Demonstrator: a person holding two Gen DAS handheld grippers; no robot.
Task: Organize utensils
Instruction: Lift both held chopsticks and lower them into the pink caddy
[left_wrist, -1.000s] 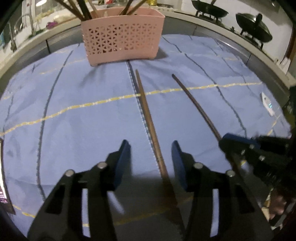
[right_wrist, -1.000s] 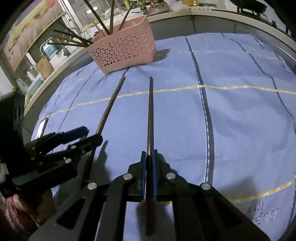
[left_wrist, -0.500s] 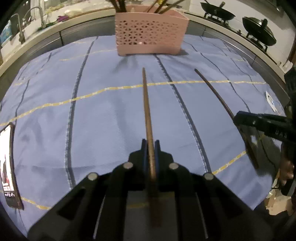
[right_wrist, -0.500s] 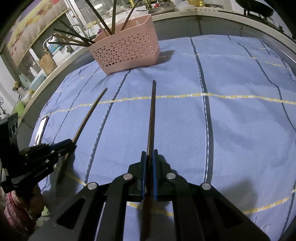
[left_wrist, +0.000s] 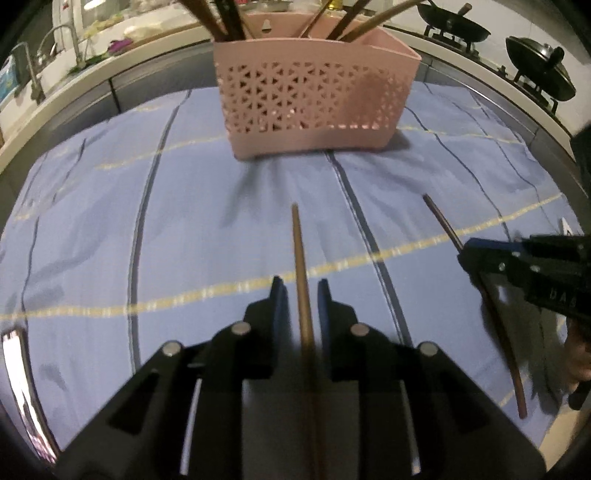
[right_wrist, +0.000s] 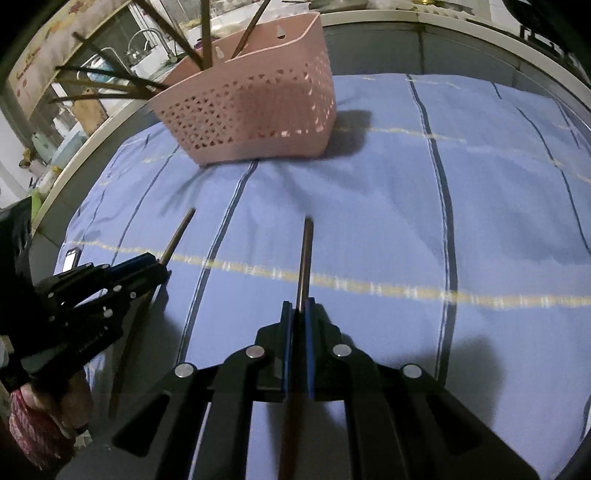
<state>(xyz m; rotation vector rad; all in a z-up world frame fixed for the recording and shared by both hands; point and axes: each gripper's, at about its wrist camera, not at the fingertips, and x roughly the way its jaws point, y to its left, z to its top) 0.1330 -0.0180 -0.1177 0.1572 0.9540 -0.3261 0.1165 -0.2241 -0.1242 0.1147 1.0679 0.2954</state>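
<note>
While the right gripper (right_wrist: 298, 308) pinches one brown chopstick (right_wrist: 305, 258), the left gripper (left_wrist: 300, 293) stands spread around another chopstick (left_wrist: 298, 251) (not touching), near the pink basket (left_wrist: 314, 99).

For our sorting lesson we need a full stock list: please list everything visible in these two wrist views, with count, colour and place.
Basket: 1, pink, perforated, far end of the cloth.
Chopsticks in basket: several, dark brown, sticking out of the top.
First loose chopstick: 1, brown, between the left gripper's jaws.
Second loose chopstick: 1, dark brown, clamped in the right gripper.
Cloth: 1, blue with dark and yellow stripes, covering the table.
Woks: 2, black, on the stove behind.
Faucet: 1, metal, far left counter.
Left gripper: black, blue pads, jaws apart.
Right gripper: black, blue pads, shut.
</note>
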